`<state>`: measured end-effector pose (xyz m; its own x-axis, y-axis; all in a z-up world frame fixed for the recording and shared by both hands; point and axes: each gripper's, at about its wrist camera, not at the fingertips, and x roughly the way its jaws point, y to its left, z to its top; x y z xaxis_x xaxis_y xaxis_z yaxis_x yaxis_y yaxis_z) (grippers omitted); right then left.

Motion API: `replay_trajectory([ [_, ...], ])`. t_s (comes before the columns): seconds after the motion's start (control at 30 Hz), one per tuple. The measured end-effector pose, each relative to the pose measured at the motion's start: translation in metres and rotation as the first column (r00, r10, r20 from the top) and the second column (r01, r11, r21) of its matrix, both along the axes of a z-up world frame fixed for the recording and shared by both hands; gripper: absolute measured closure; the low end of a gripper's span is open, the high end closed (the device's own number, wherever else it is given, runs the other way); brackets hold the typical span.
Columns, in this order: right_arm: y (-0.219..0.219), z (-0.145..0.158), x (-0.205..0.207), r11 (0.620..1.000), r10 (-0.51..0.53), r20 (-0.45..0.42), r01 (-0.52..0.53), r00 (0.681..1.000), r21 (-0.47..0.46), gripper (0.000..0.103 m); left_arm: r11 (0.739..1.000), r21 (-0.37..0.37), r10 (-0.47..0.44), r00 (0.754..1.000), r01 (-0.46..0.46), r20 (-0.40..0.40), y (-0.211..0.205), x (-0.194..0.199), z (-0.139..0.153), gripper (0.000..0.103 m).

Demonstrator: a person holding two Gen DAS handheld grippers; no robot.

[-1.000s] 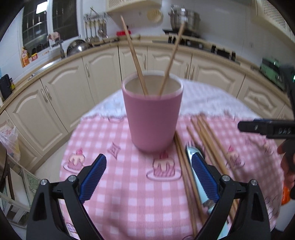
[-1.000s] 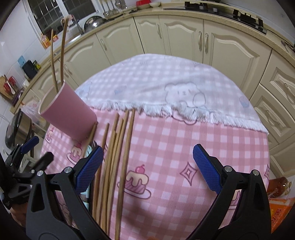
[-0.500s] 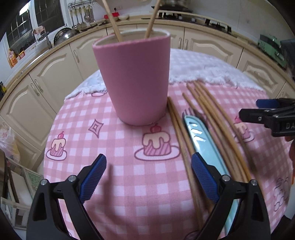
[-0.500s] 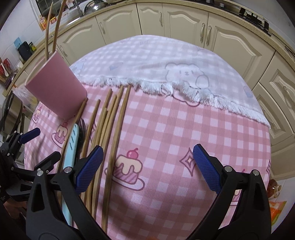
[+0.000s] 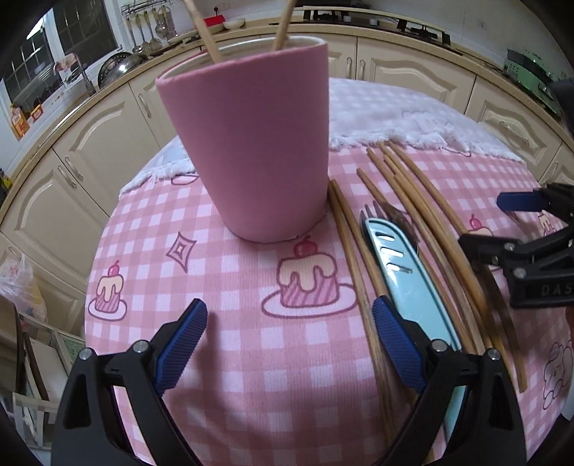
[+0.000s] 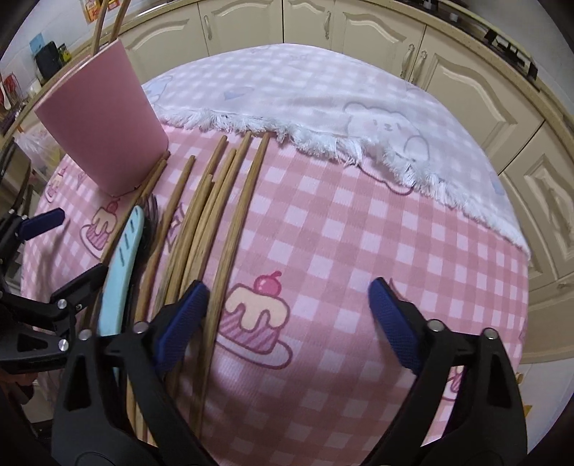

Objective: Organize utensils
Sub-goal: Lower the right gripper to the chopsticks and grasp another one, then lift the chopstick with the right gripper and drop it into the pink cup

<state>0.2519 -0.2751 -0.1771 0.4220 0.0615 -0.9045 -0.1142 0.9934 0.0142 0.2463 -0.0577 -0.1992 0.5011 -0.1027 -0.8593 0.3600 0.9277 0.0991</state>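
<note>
A pink cup (image 5: 251, 143) holding two chopsticks (image 5: 206, 34) stands on the pink checked tablecloth (image 5: 233, 286); it also shows in the right wrist view (image 6: 104, 125). Several wooden chopsticks (image 5: 423, 218) (image 6: 215, 215), a light blue knife (image 5: 409, 272) (image 6: 120, 265) and a fork (image 5: 369, 215) lie to the right of the cup. My left gripper (image 5: 288, 344) is open and empty, low over the cloth in front of the cup. My right gripper (image 6: 287, 322) is open and empty, its left finger (image 6: 183, 322) over the near ends of the chopsticks.
The small round table has a white fringed cloth (image 6: 323, 107) over its far half. Cream kitchen cabinets (image 5: 412, 71) and a counter curve around behind. A plastic bag (image 5: 18, 279) sits on the floor at the left.
Both grippers have come down and closer to the table. The cup looms larger in the left view; the right gripper has moved in over the chopsticks' near ends.
</note>
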Motion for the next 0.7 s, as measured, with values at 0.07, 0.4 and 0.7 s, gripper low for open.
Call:
replay_trajectory([
  [0.07, 0.001, 0.003, 0.004, 1.0, 0.001, -0.001, -0.001, 1.0, 0.003, 0.027, 1.0, -0.003, -0.007, 1.0, 0.007, -0.01, -0.003, 0.003, 0.001, 0.016],
  [0.4, 0.026, 0.009, 0.032, 0.999, 0.051, 0.002, -0.051, 0.999, 0.011, 0.089, 0.995, -0.046, -0.095, 0.992, 0.091, -0.079, -0.022, 0.017, 0.005, 0.076],
  [0.7, -0.004, 0.025, 0.011, 0.98, 0.008, 0.077, -0.023, 0.997, 0.199, 0.096, 0.989, -0.099, -0.114, 0.992, 0.108, -0.059, -0.021, -0.005, 0.015, 0.098],
])
